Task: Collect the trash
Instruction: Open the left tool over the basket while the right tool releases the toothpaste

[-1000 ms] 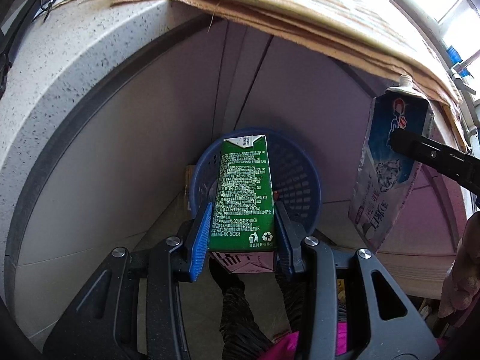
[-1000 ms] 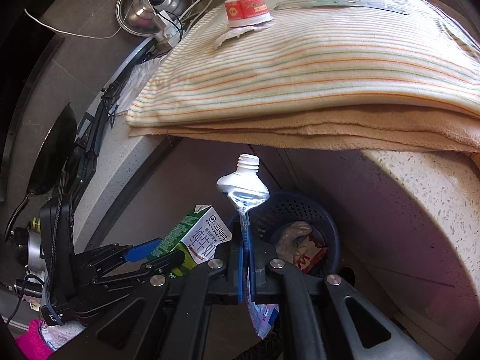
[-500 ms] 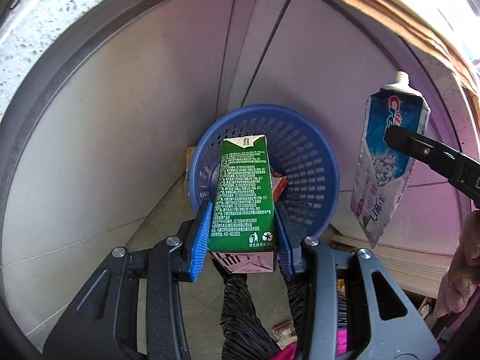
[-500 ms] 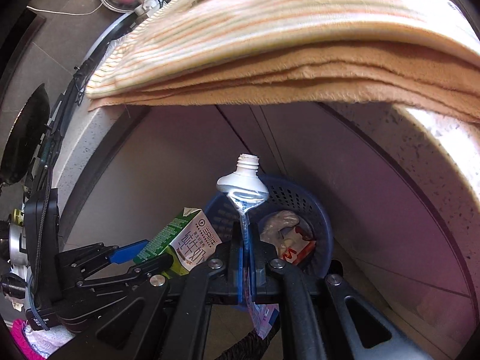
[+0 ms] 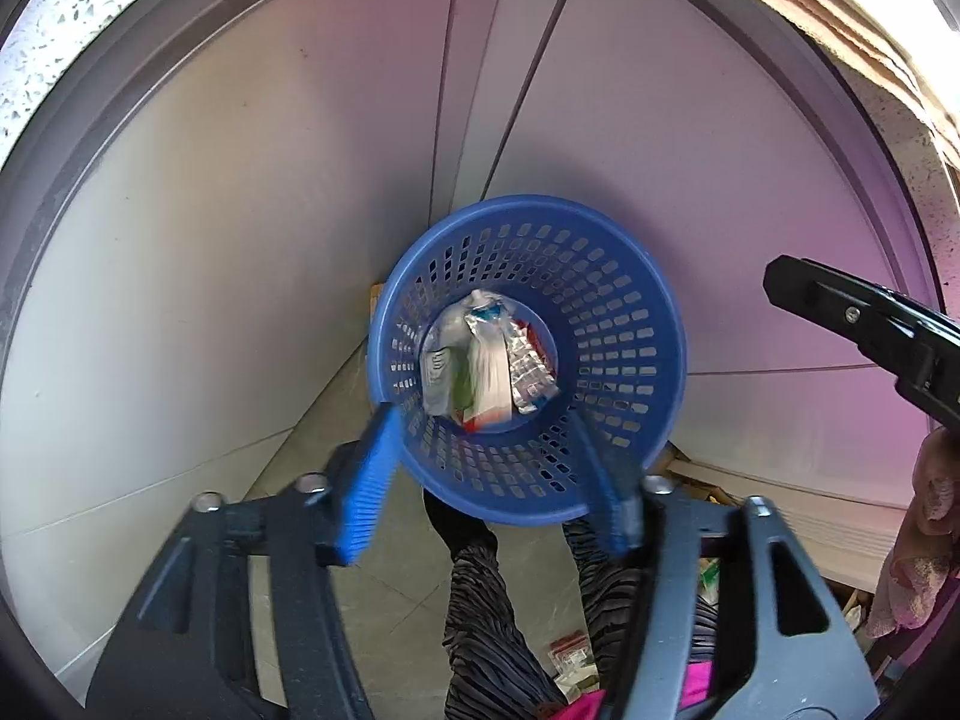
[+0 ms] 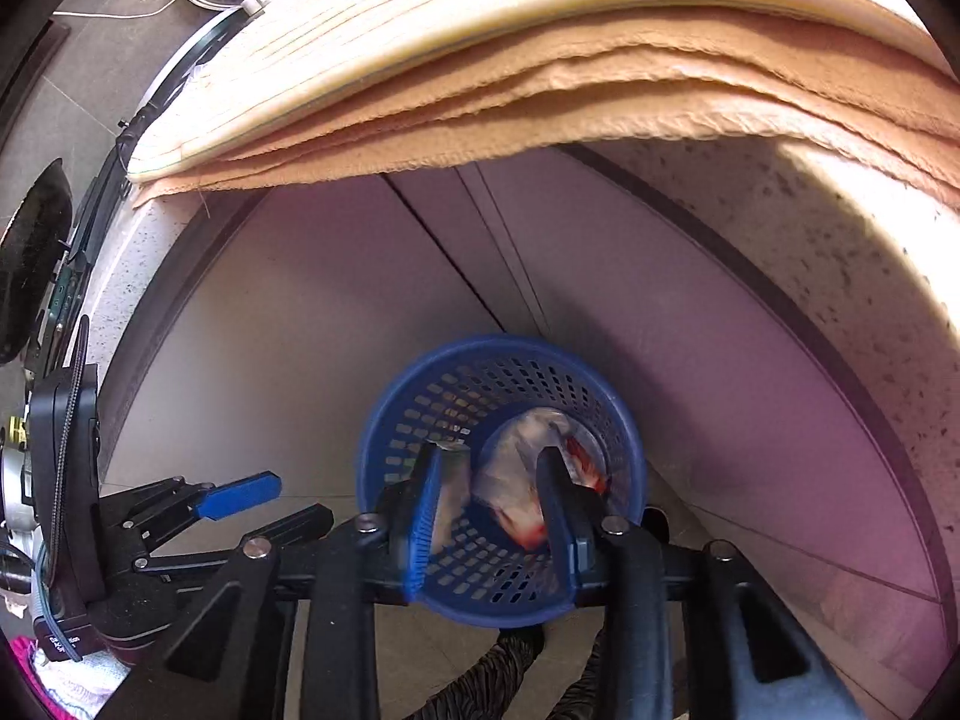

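Nearest, left gripper (image 5: 486, 480) spread wide and empty, fingers blurred; right gripper (image 6: 492, 516) likewise parted, holding nothing. Beyond at 12 o'clock, blue basket (image 5: 624, 354) against cabinet doors (image 5: 240, 240); trash (image 5: 486, 372) heaped at bottom, pieces hard to distinguish. Towel edge (image 6: 540, 96) overhanging above.

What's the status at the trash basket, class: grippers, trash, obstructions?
Left gripper open, empty. Right gripper open, empty. Trash lies inside blue basket. Nothing blocking the rim.

A blue perforated basket (image 5: 630, 324) stands upright on the floor; at its bottom lies a crumpled toothpaste tube (image 5: 489, 360), nozzle toward twelve o'clock.
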A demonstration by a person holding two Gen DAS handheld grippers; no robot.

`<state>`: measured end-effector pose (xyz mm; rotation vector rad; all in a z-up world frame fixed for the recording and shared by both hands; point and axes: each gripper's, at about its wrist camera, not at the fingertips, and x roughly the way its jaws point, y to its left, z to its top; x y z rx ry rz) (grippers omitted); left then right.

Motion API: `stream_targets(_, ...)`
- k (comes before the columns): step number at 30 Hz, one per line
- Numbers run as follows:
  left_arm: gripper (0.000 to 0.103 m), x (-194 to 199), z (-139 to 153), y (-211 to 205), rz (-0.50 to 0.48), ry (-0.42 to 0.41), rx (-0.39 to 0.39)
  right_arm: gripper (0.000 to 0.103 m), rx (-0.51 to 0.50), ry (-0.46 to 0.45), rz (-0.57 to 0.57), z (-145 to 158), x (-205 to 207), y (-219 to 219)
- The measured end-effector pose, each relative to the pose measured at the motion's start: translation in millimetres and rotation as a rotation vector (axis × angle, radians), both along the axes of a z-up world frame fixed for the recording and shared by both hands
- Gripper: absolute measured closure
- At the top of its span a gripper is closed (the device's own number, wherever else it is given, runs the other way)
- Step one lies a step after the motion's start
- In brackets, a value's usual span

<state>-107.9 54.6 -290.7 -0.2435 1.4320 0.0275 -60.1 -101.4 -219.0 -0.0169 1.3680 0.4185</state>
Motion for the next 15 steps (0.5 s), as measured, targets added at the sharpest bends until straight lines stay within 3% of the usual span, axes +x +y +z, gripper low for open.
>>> stream_targets(3, 0.041, -2.1, -0.5, -0.4, 0.004, 0.0, 0.002, 0.051, 0.003, -0.002, -0.009, 1.1, -0.7, -1.2)
stream_targets(9, 0.041, -3.7, 8.0, 0.7, 0.002, -0.021, 0.018, 0.048, 0.013, -0.006, -0.003, 9.2, -2.8, -2.4)
stream_targets(15, 0.041, -4.7, 35.1, 5.8, 0.008, -0.077, 0.034, 0.041, 0.039, -0.027, 0.035, 29.6, -6.8, -8.1)
